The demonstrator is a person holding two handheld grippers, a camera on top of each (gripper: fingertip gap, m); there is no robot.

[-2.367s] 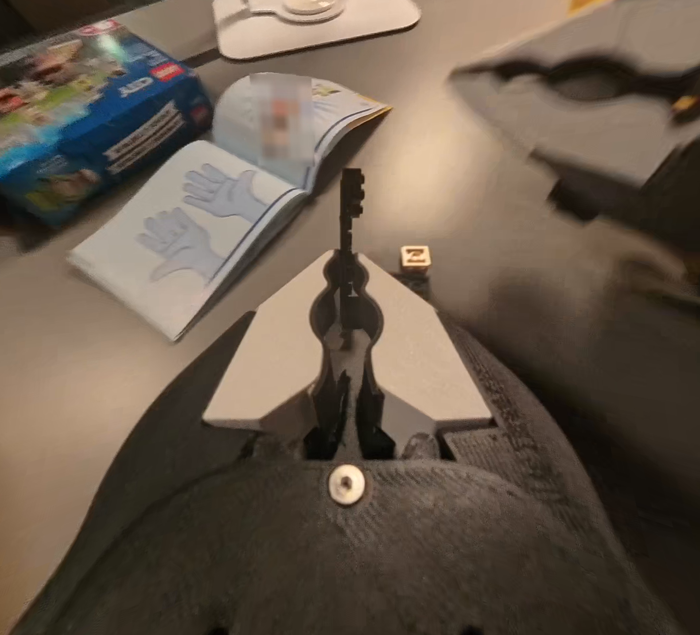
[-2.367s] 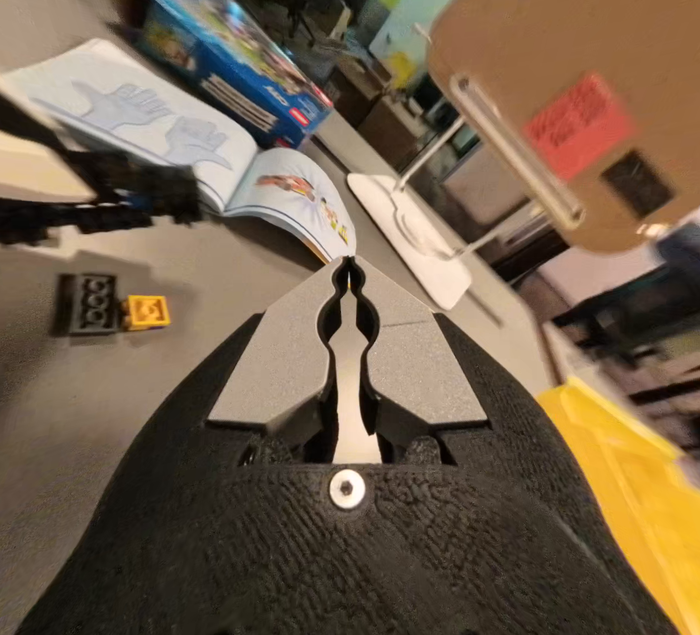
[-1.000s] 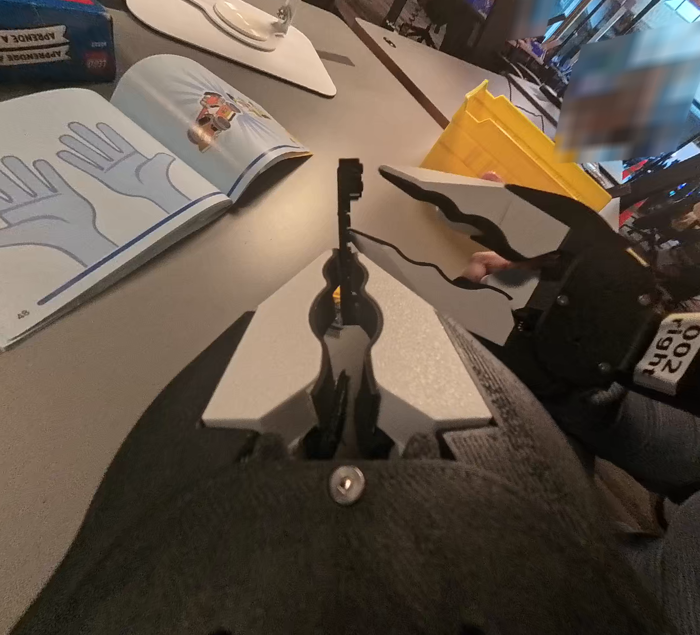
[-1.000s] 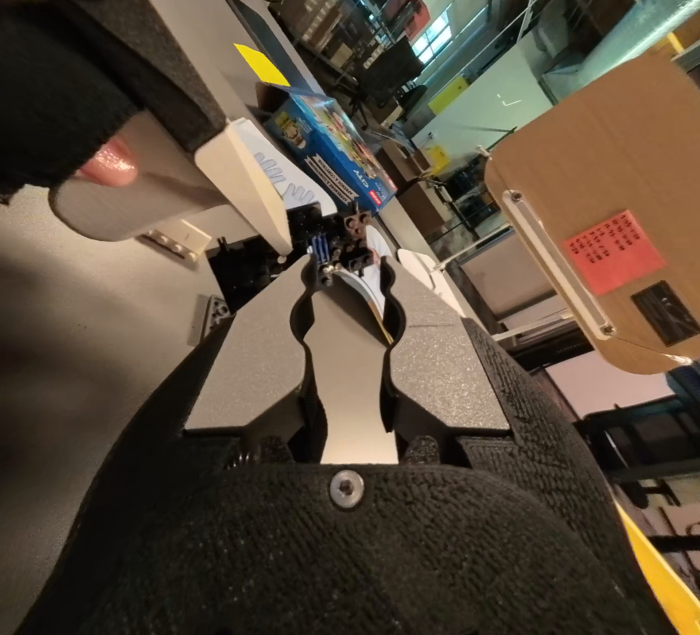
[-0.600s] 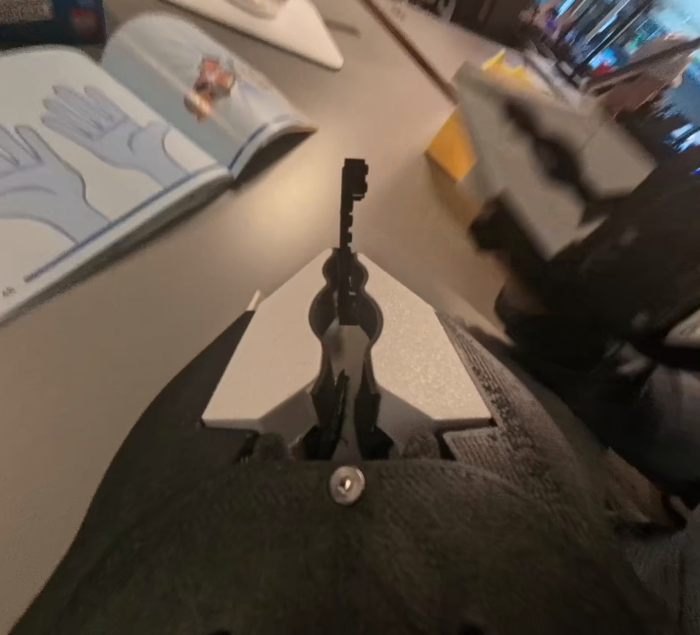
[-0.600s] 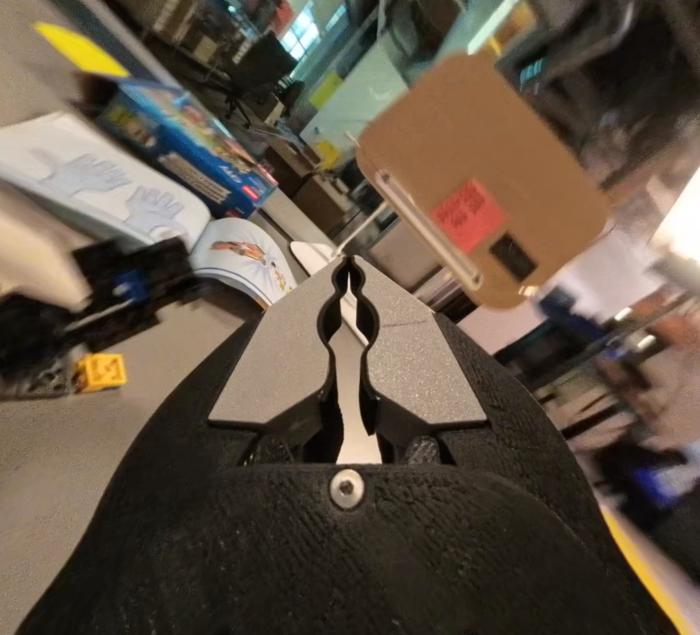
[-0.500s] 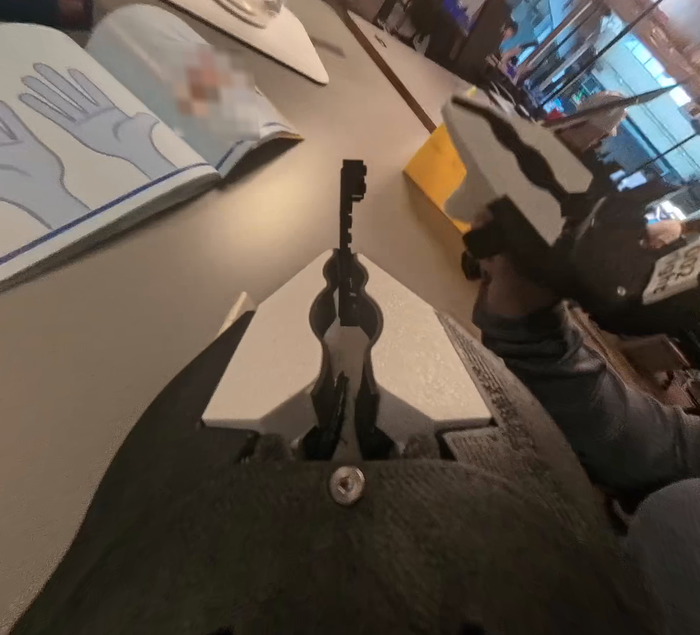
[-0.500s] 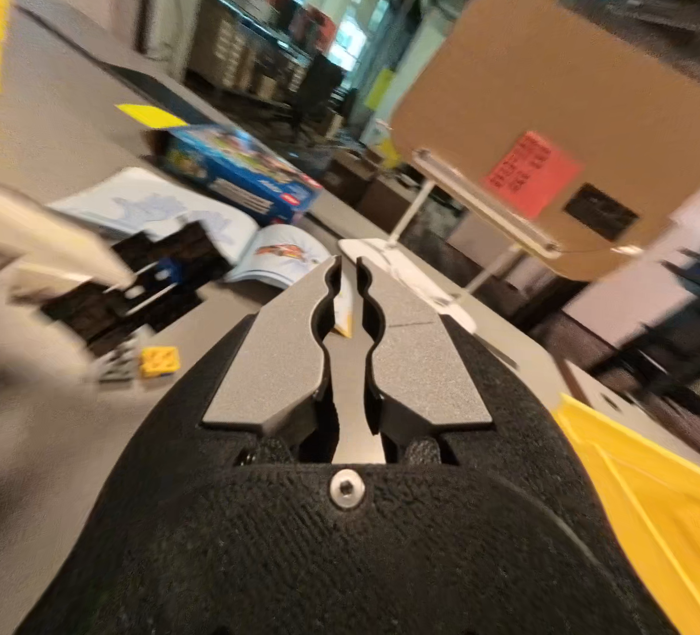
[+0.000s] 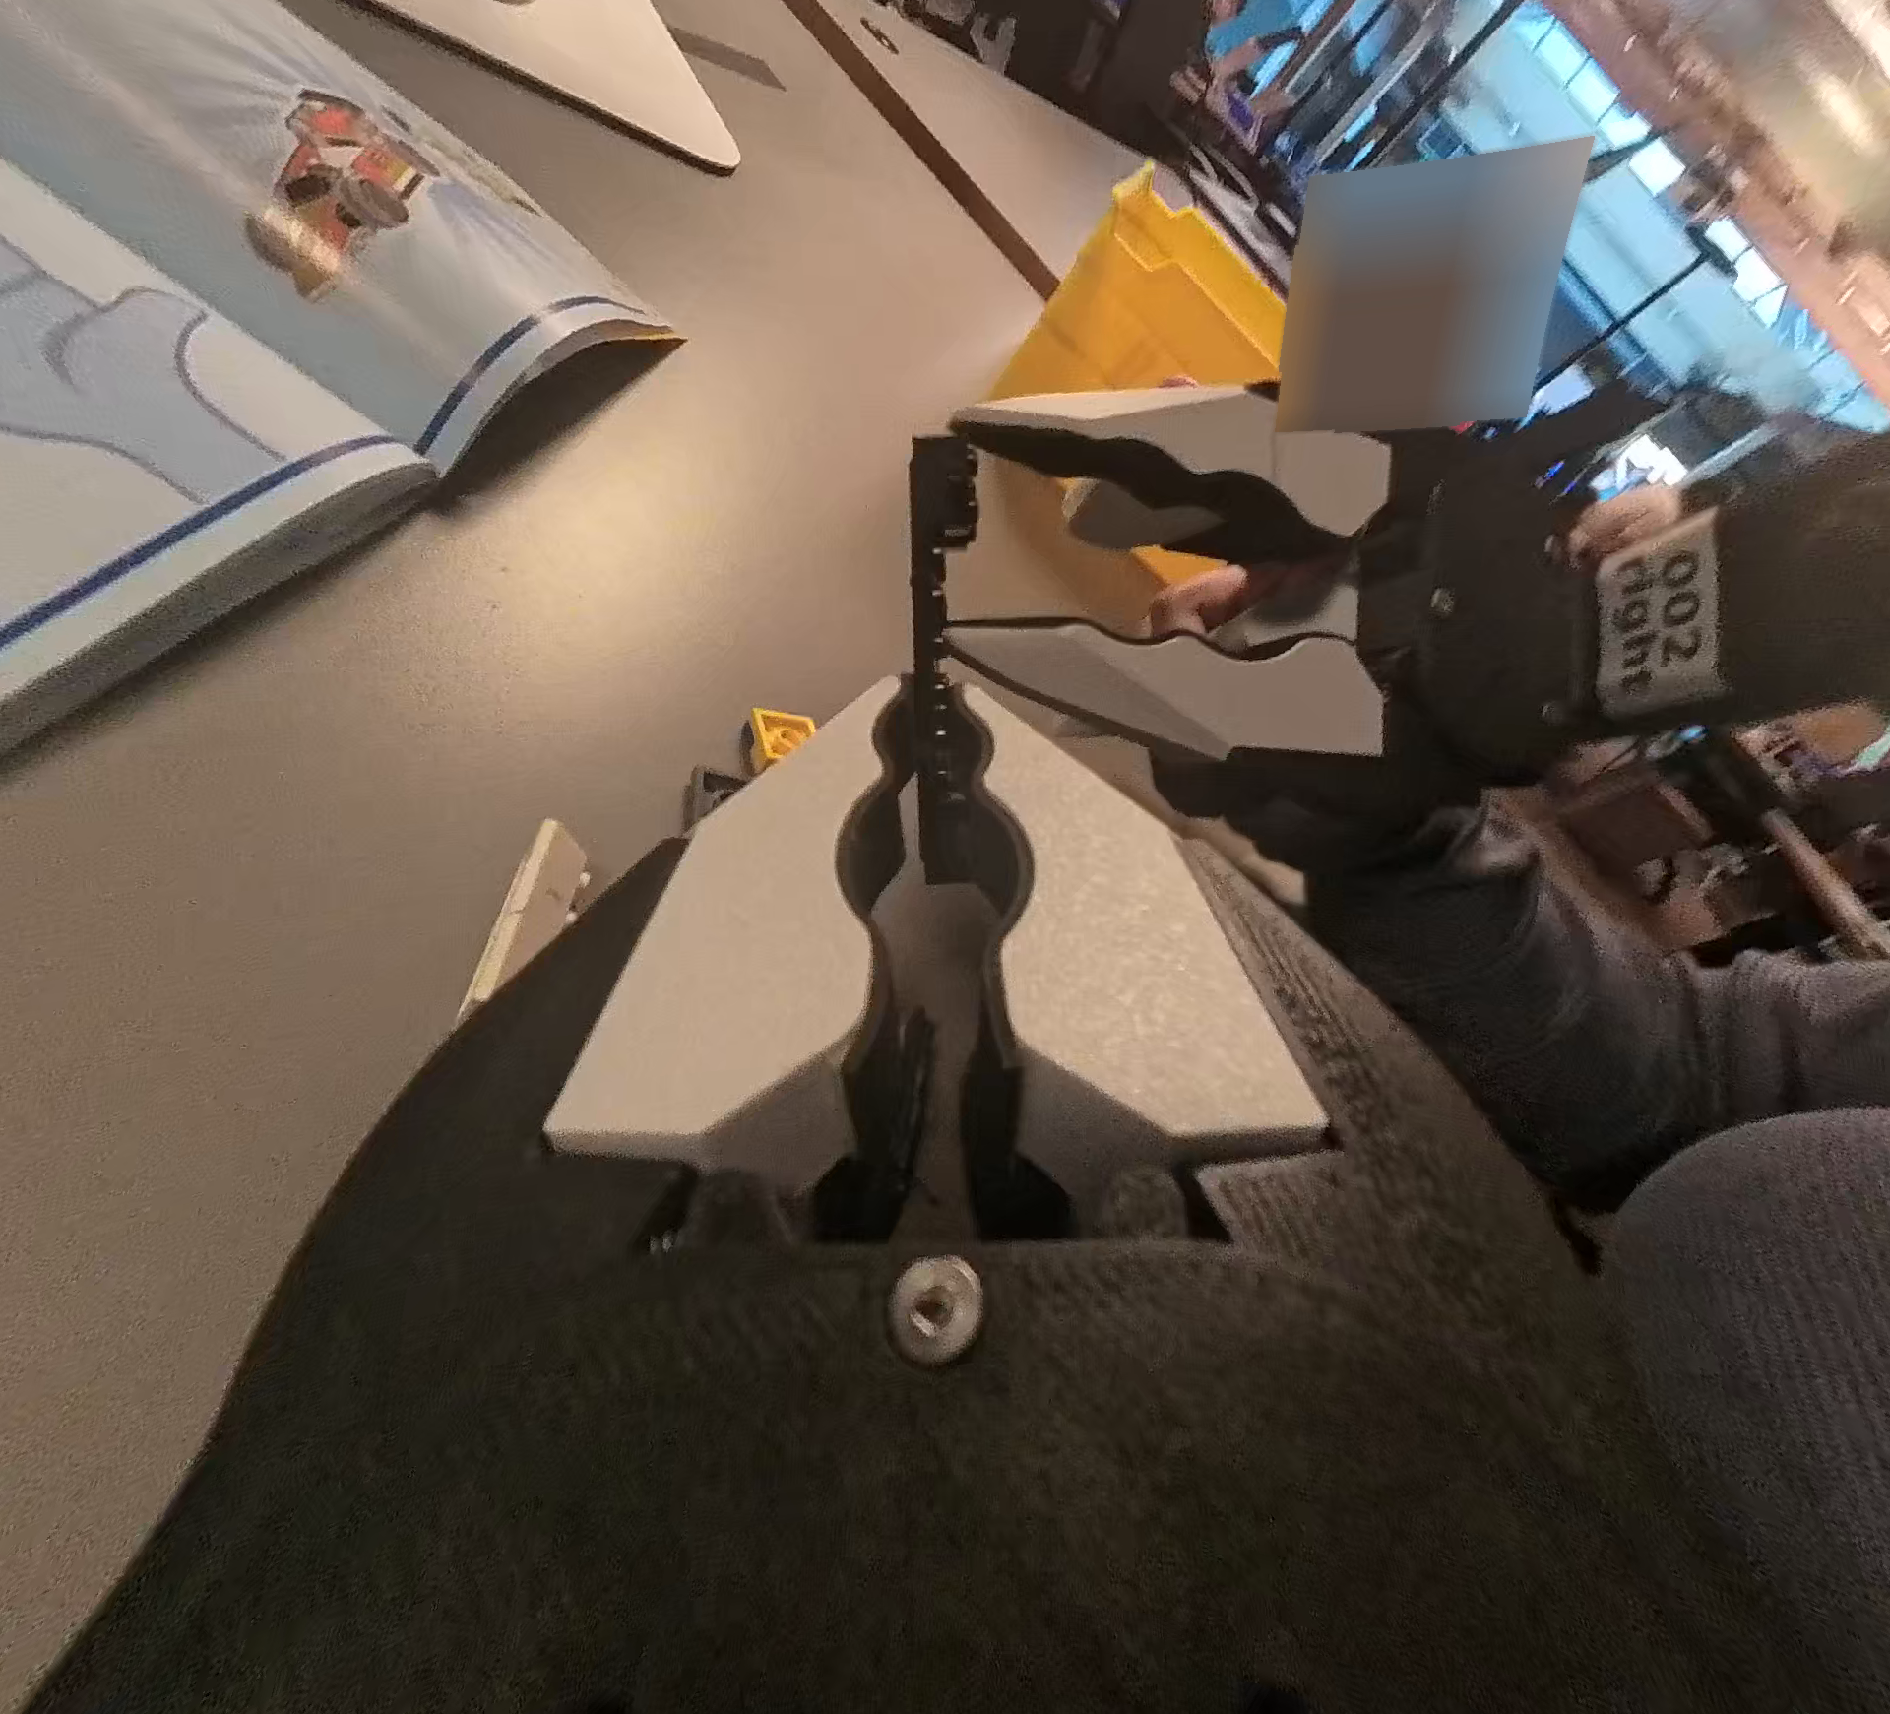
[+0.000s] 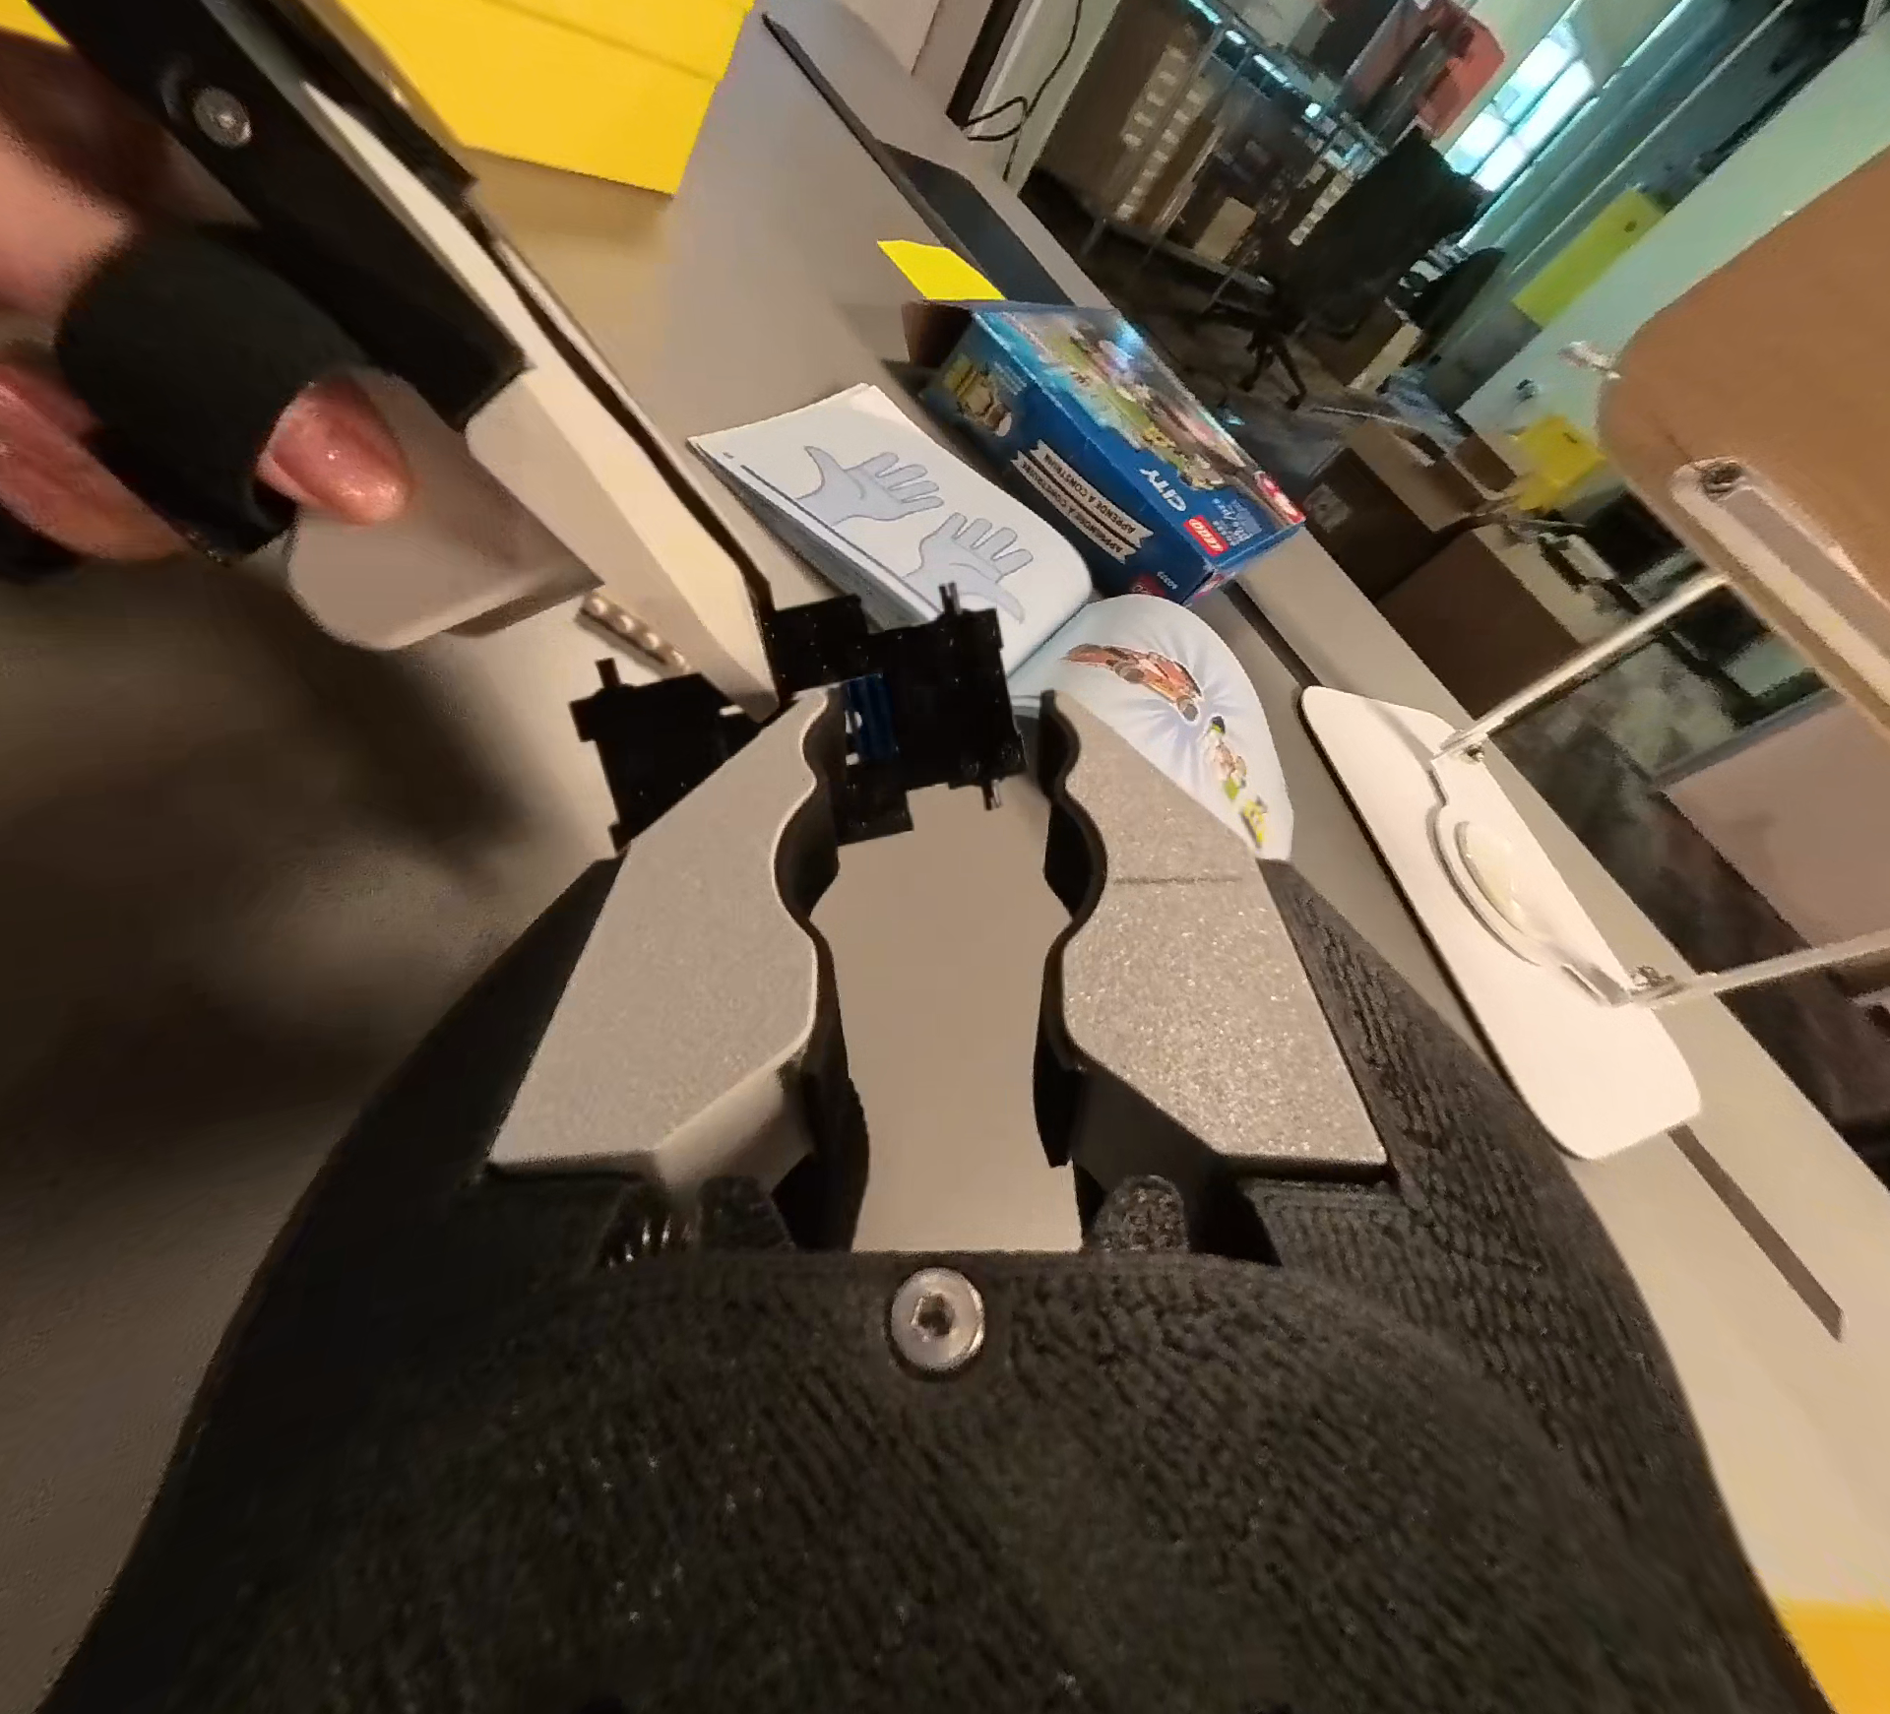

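Left wrist view: left gripper (image 9: 936,703) clamped on a thin black brick build (image 9: 933,581), edge-on above grey table (image 9: 307,795). Right gripper (image 9: 956,530), wearing a white lettered tag, straddles it, jaws apart. Yellow bin (image 9: 1145,315) sits behind.

Right wrist view: right gripper (image 10: 931,724) gapes around the build (image 10: 920,703). Booklet (image 10: 890,519) and blue printed box (image 10: 1105,437) beyond.

Grey tabletop (image 9: 307,847), shelving racks (image 10: 1278,28) and bright windows (image 9: 1636,182) behind
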